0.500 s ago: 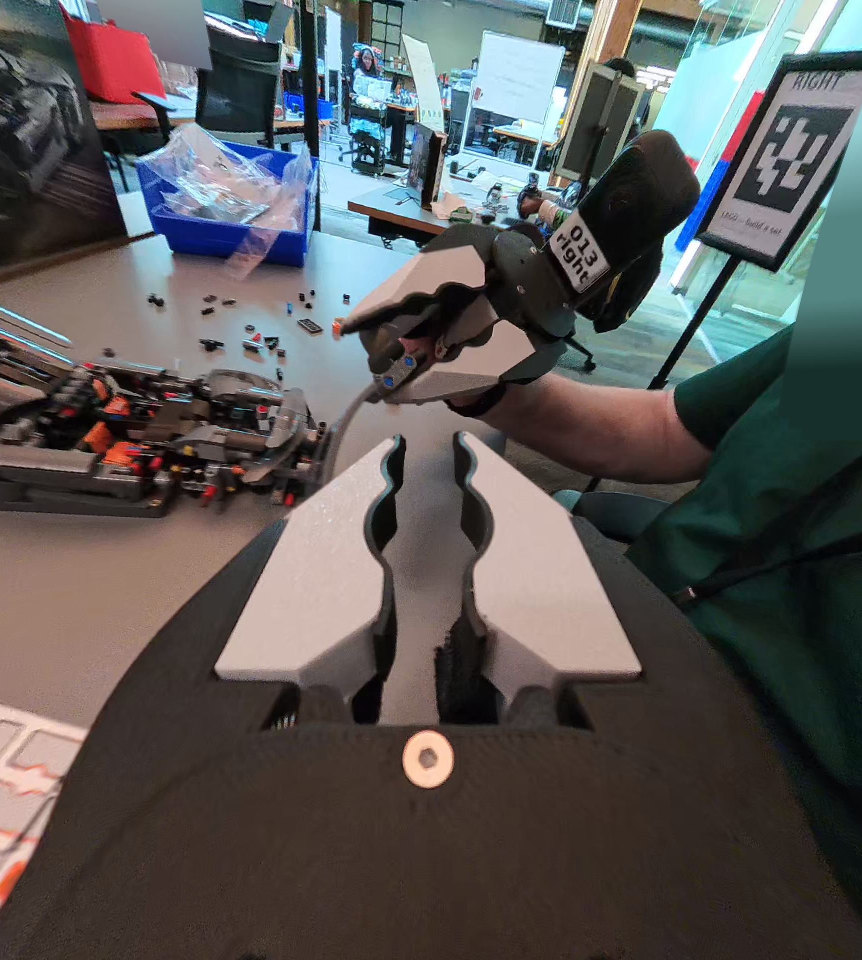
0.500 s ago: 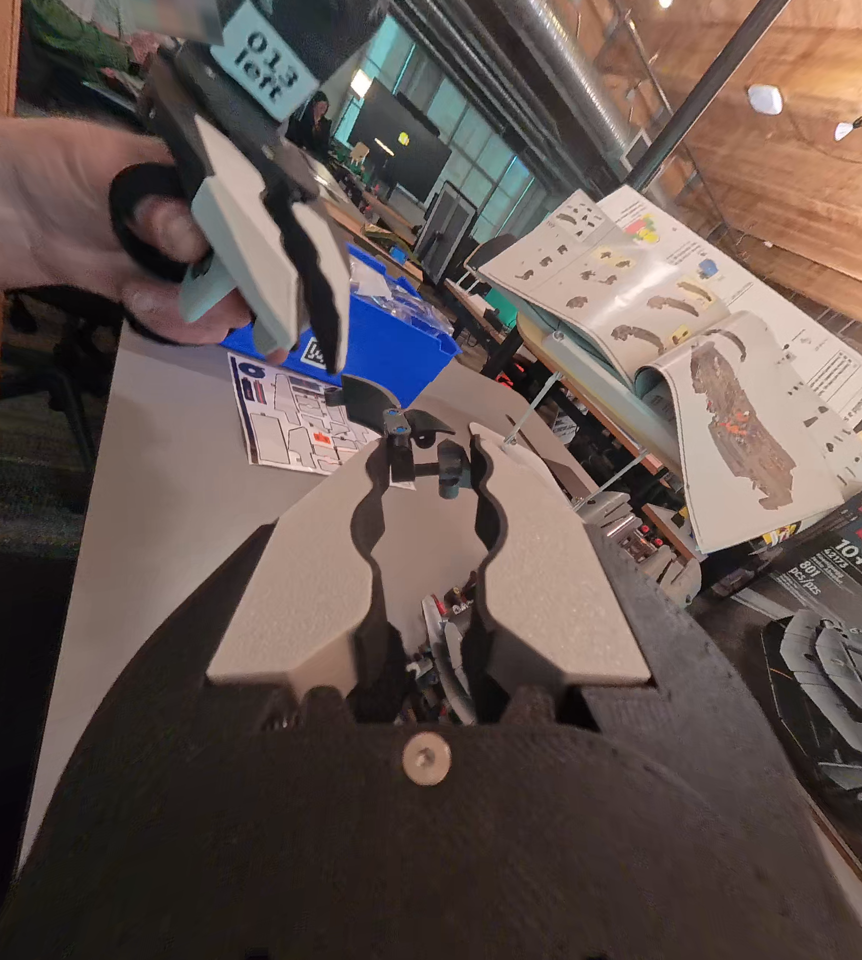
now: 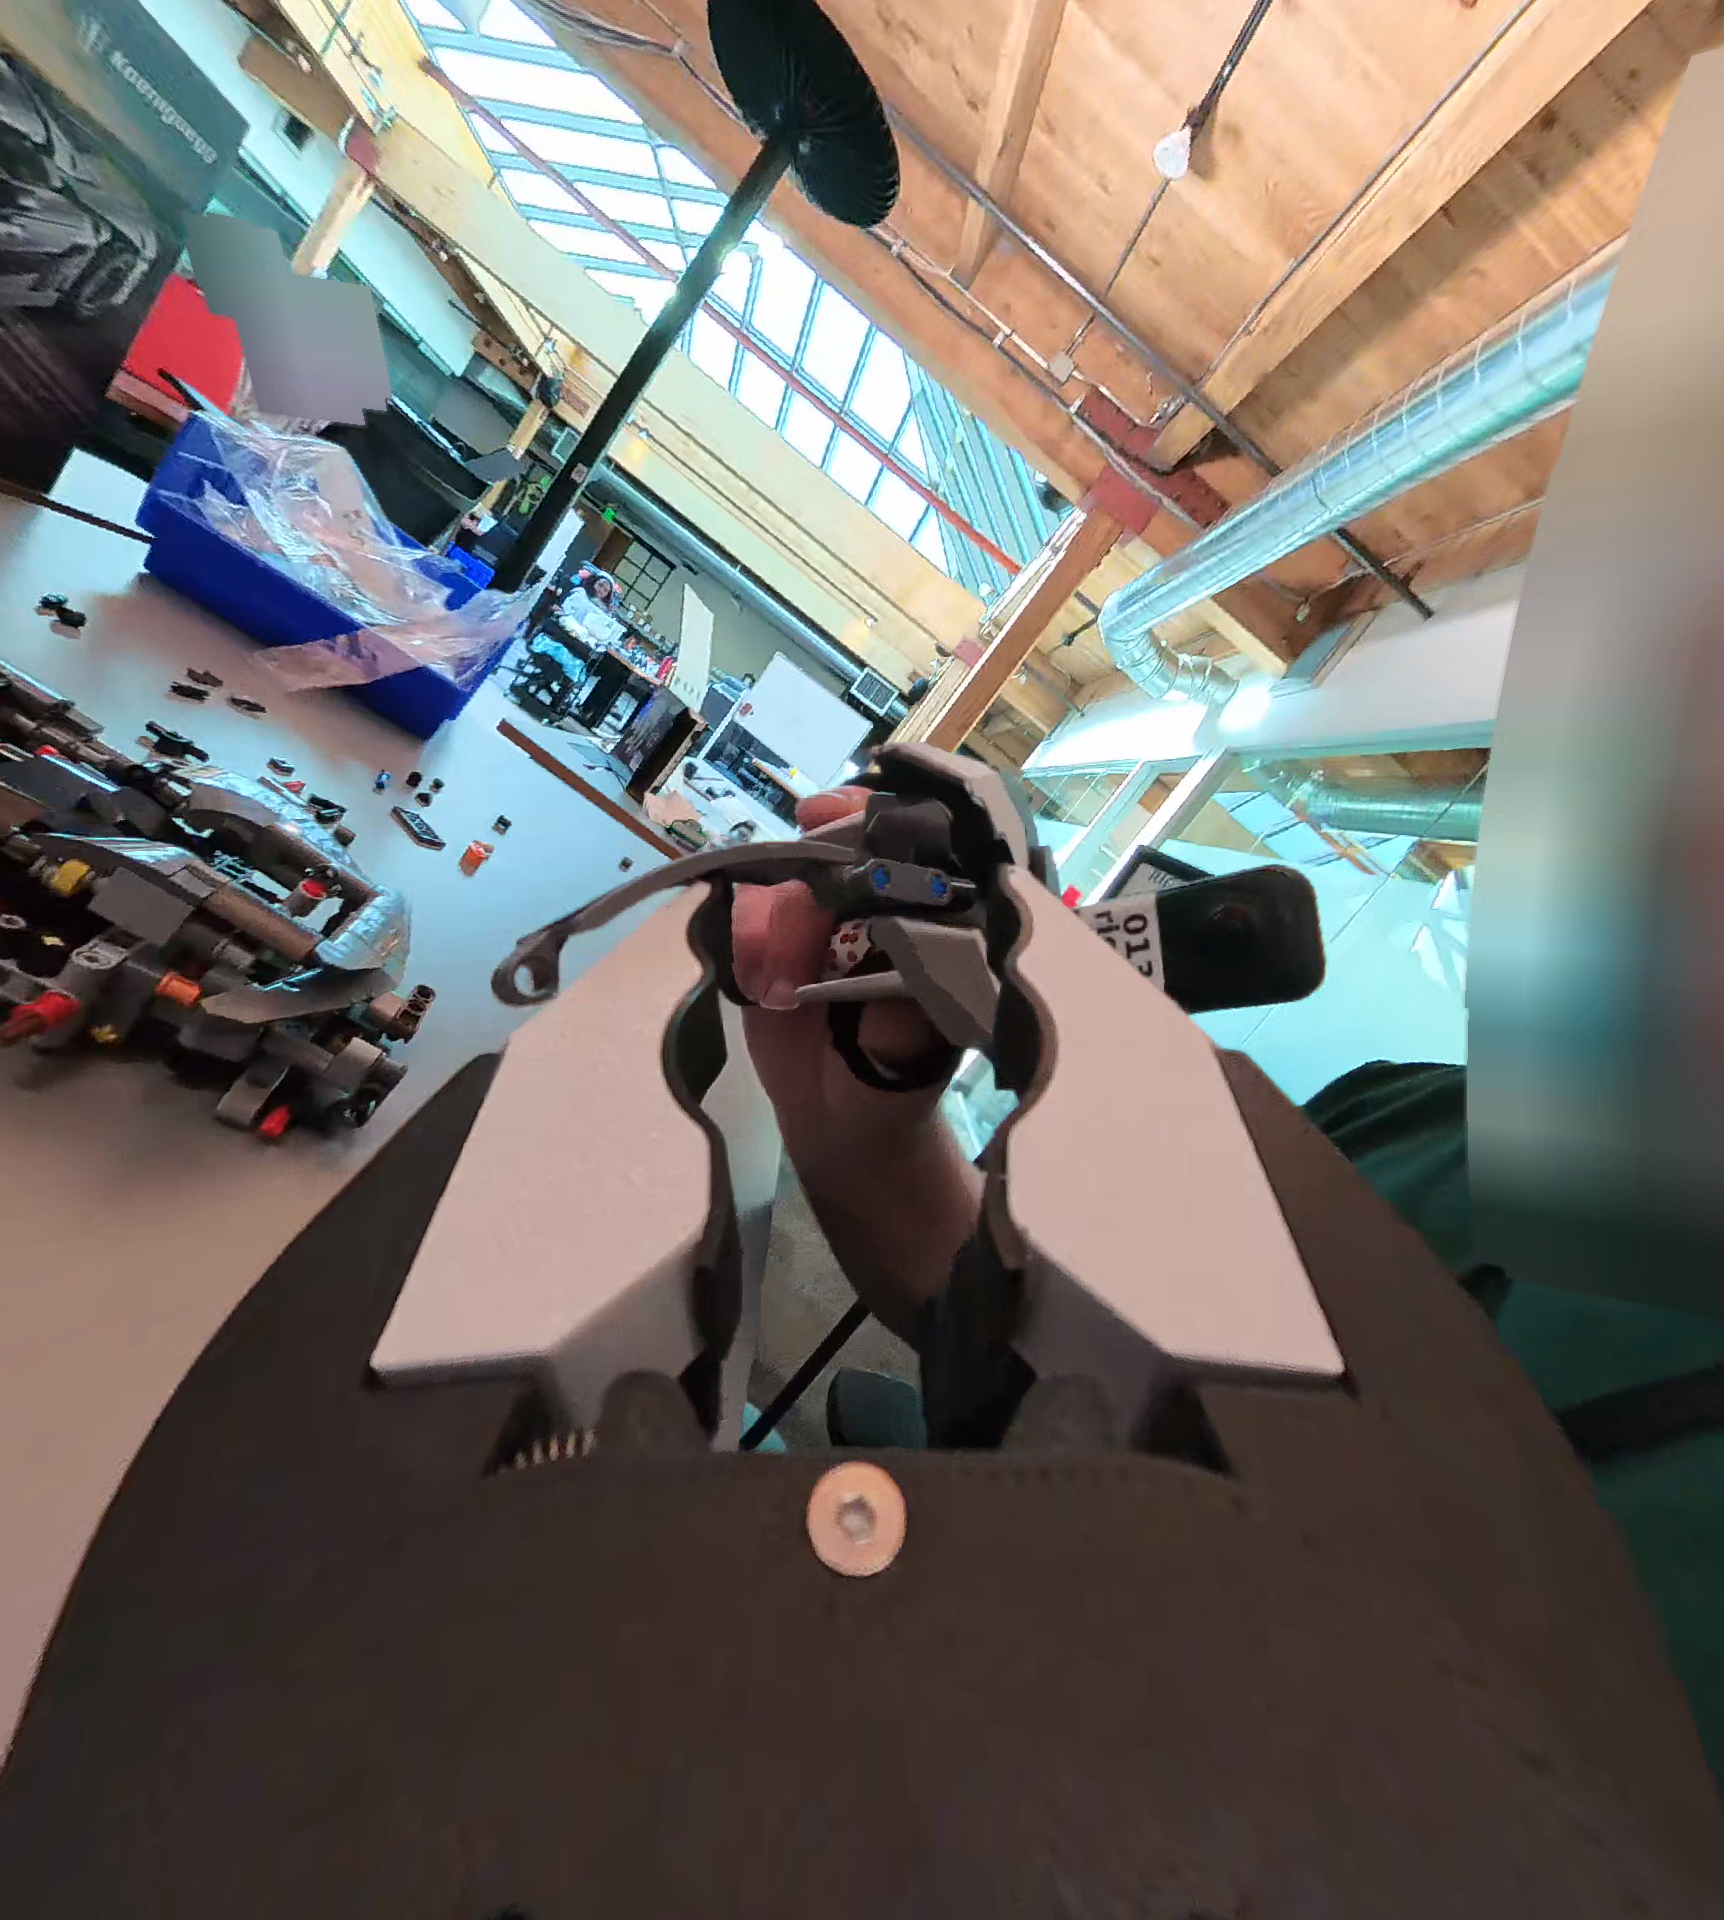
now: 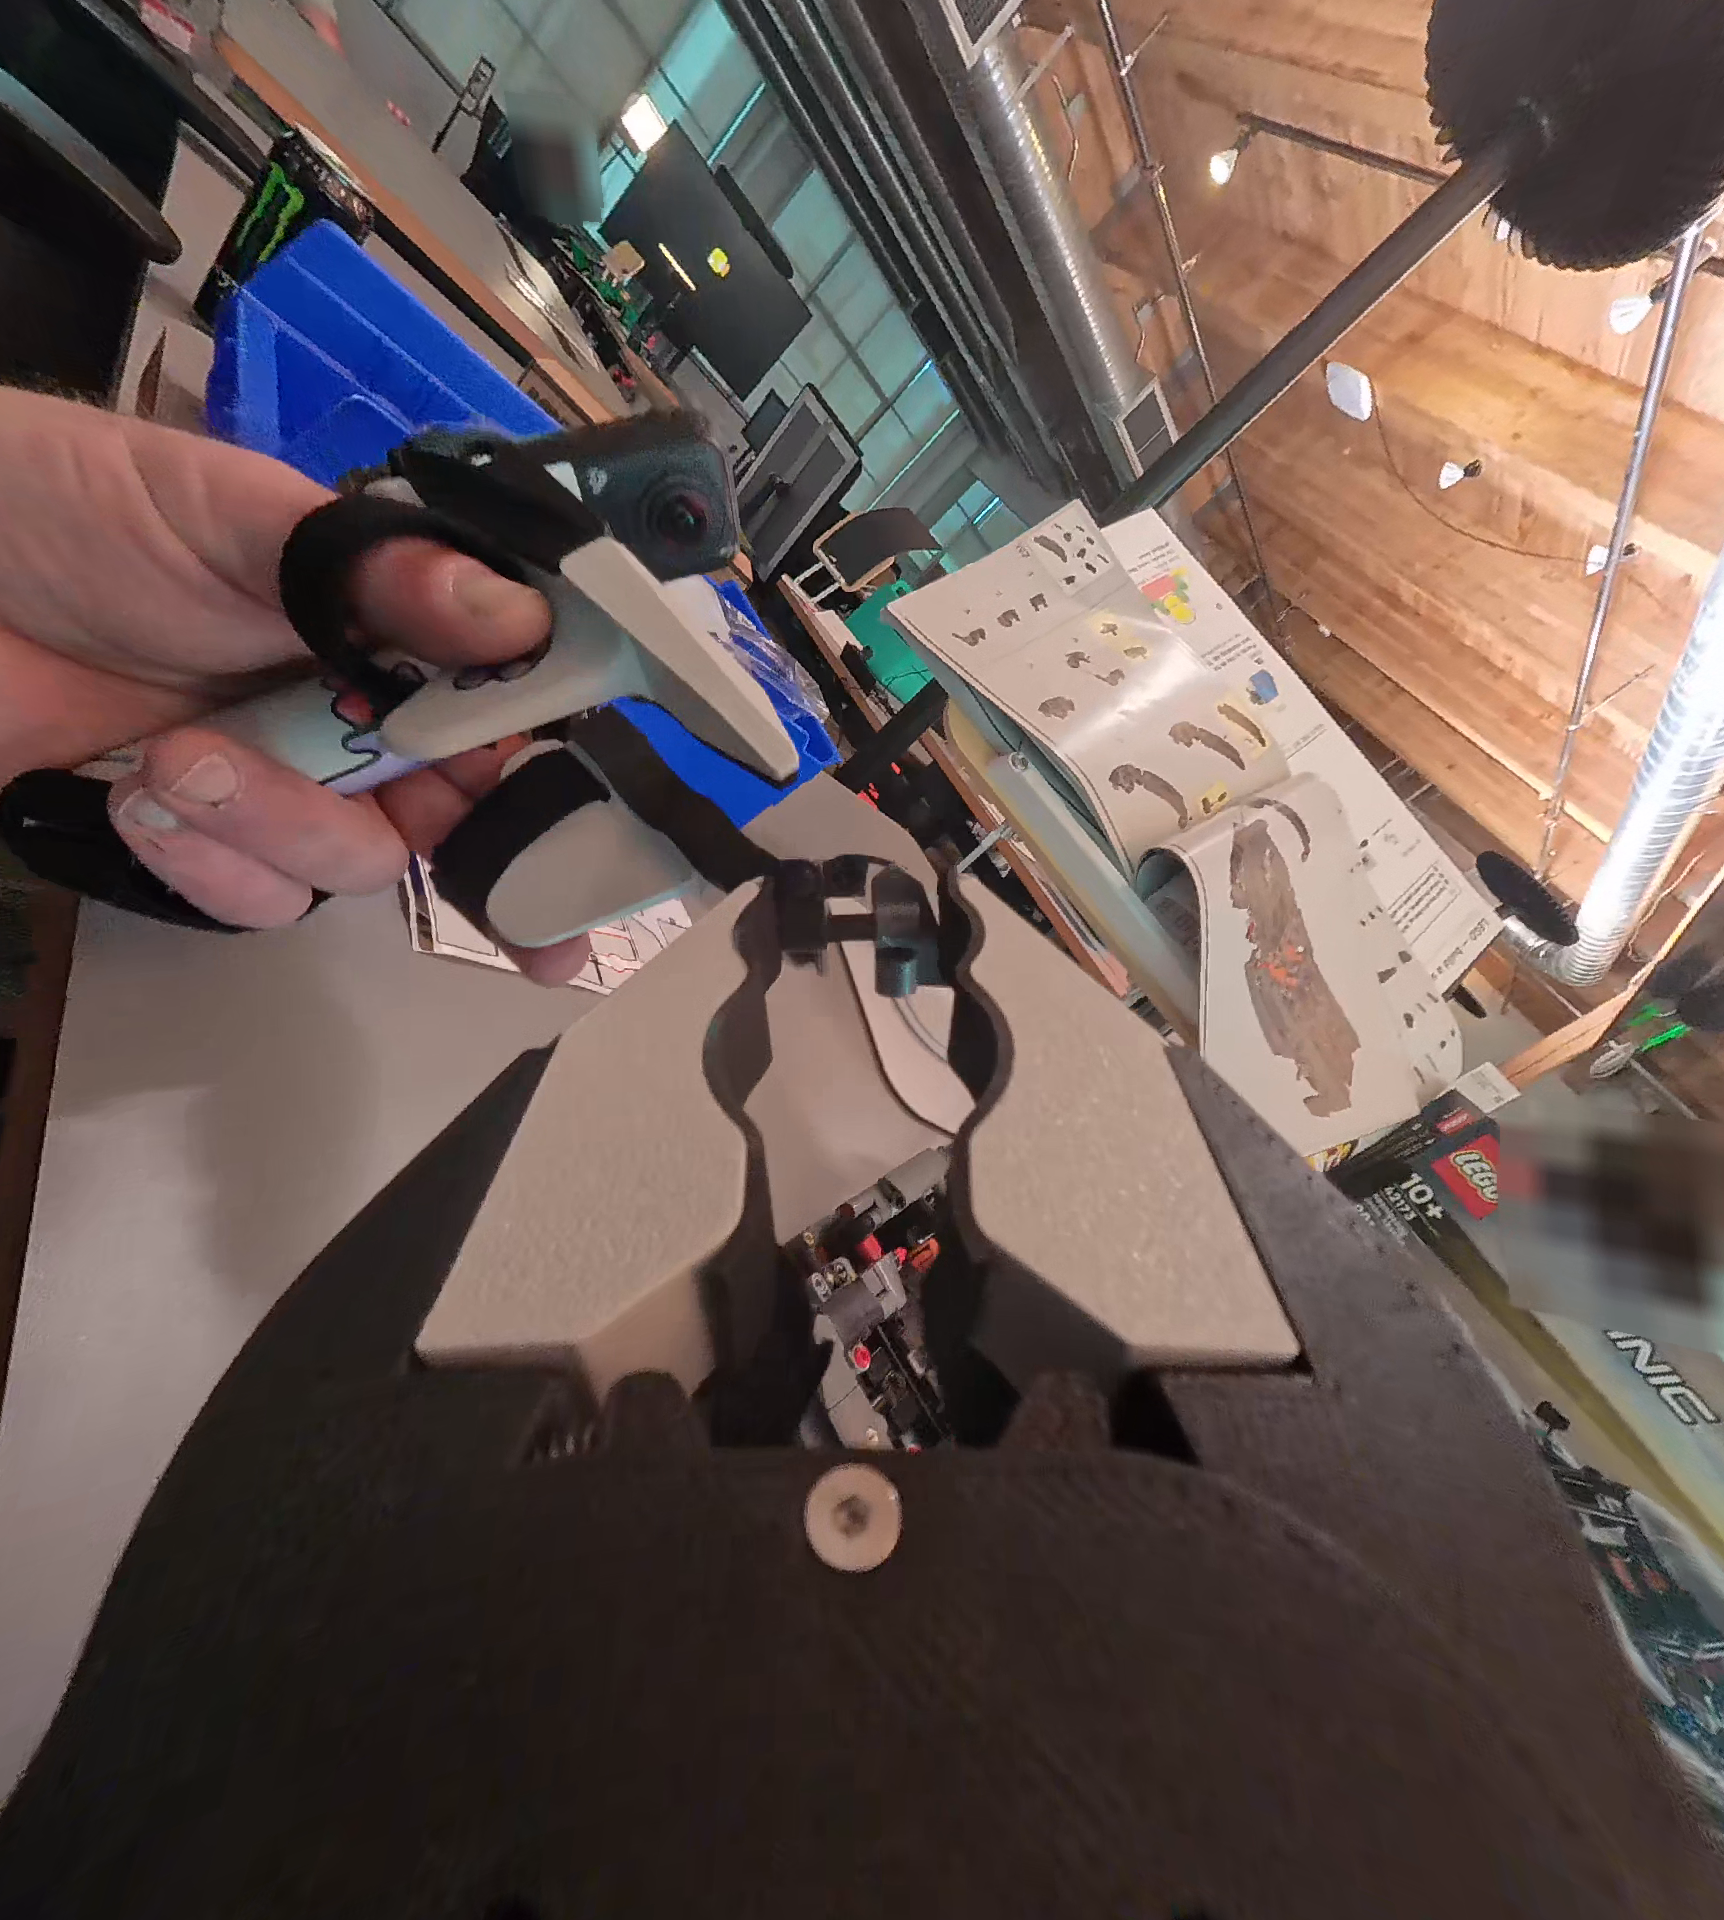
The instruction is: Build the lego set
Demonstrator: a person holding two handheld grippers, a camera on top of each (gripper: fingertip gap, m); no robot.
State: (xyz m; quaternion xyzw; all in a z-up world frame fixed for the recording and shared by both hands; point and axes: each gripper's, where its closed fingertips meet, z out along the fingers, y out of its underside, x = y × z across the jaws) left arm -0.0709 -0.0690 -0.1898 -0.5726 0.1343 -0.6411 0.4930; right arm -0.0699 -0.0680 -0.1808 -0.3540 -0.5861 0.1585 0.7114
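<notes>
The right gripper (image 4: pixel 853 914) was clamped on a small dark connector piece (image 4: pixel 868 920) at its fingertips, held up off the grey table (image 4: pixel 214 1143). Only the left wrist view showed the long curved grey arch (image 3: pixel 650 899) hanging from that piece. The left gripper (image 3: pixel 858 904) stood parted and empty, raised just beside the right one (its tips nearly met the piece). The half-built lego car (image 3: pixel 151 935) lay on the table in the left view; the right view alone showed the propped instruction booklet (image 4: pixel 1201 748) and the blue bin (image 4: pixel 359 364).
</notes>
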